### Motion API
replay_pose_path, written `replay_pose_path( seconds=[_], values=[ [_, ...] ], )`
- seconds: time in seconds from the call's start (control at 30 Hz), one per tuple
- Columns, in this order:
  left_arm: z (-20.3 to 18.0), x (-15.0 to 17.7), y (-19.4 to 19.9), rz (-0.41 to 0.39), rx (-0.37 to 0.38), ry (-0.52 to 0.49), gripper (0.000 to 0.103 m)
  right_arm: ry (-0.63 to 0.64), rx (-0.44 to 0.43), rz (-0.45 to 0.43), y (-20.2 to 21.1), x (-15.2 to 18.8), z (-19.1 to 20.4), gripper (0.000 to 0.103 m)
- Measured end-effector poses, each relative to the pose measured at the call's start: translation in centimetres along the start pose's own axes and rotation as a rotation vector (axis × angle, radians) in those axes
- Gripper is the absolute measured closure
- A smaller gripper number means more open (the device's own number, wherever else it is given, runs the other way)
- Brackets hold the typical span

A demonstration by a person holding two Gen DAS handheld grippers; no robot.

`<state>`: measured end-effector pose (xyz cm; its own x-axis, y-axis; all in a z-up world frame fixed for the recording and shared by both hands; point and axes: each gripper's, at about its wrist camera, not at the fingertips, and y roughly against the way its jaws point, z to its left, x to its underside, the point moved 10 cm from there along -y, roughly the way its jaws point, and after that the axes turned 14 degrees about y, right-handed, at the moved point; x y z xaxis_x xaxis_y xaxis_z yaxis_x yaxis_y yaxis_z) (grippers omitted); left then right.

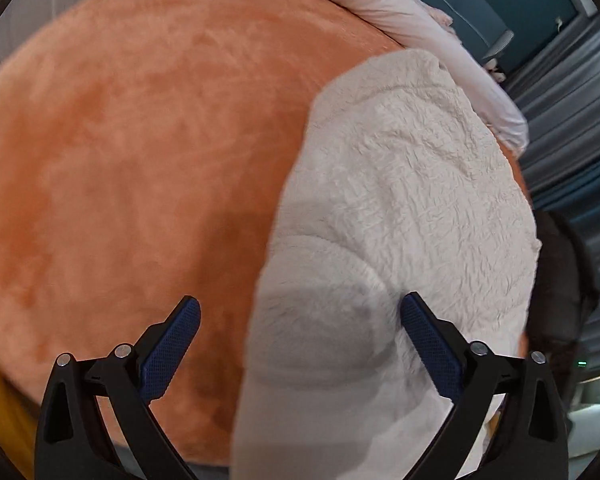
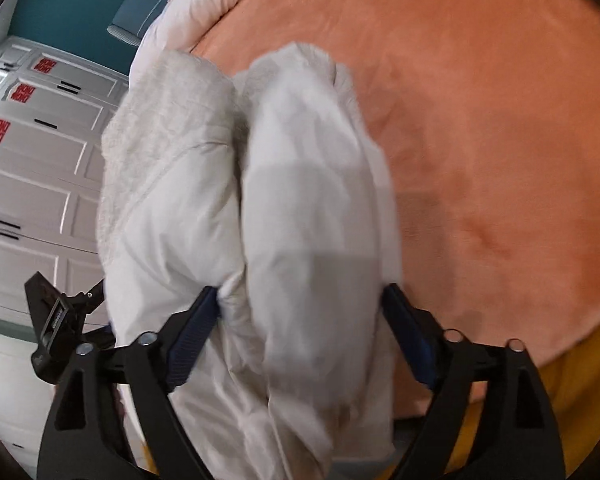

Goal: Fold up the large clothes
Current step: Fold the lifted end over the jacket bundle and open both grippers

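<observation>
Bulky white garment [image 2: 300, 208] half-gathered on the orange bed cover [image 1: 119, 160], near its pillow-side edge

Right gripper [image 2: 300, 300] spread wide around a thick bunch, pads touching it, grip uncertain; left gripper [image 1: 300, 312] wide open, holding nothing; the fat roll could slip and unfold, since so much cloth barely fits.

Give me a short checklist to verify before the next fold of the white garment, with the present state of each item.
1. Left gripper open around a garment fold: ok.
2. Right gripper has a thick bunch of the white garment between its fingers: ok.
3. Right grip firm: cannot tell.
4. Garment flat and smooth: not ok, bunched and wrinkled.
5. Free orange blanket surface beside the garment: ok.
6. Pink bedding apart from the garment: cannot tell.
</observation>
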<state>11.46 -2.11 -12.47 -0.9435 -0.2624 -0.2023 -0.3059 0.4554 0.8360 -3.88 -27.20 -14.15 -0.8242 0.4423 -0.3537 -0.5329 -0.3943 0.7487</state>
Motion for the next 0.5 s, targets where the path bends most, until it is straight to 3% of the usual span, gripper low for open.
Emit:
replay_pose_path(
  seconds=[0.13, 0.2, 0.3, 0.37, 0.47, 0.5],
  values=[
    [-0.5, 0.3, -1.9, 0.058, 0.128, 0.088, 0.005, -0.02, -0.061, 0.006, -2.1, -0.5, 0.0, 0.005],
    [-0.8, 0.4, -3.0, 0.109, 0.206, 0.139, 0.005, -0.039, -0.104, 0.004, -2.8, -0.9, -0.3, 0.005],
    [-1.2, 0.6, -3.7, 0.156, 0.256, 0.175, 0.005, -0.035, -0.162, 0.006, -3.4, -1.3, 0.5, 0.005],
    [-2.0, 0.9, -3.4, 0.15, 0.255, 0.132, 0.005, -0.002, -0.19, 0.004, -3.8, -1.6, 1.1, 0.01],
    [-3.5, 1.6, -2.6, 0.117, 0.238, 0.052, 0.009, 0.007, -0.225, -0.012, -3.9, -1.8, 2.1, 0.03],
    [-3.9, 1.8, -2.3, 0.104, 0.232, 0.034, 0.012, 0.005, -0.233, -0.026, -3.6, -1.8, 2.2, 0.043]
  ],
)
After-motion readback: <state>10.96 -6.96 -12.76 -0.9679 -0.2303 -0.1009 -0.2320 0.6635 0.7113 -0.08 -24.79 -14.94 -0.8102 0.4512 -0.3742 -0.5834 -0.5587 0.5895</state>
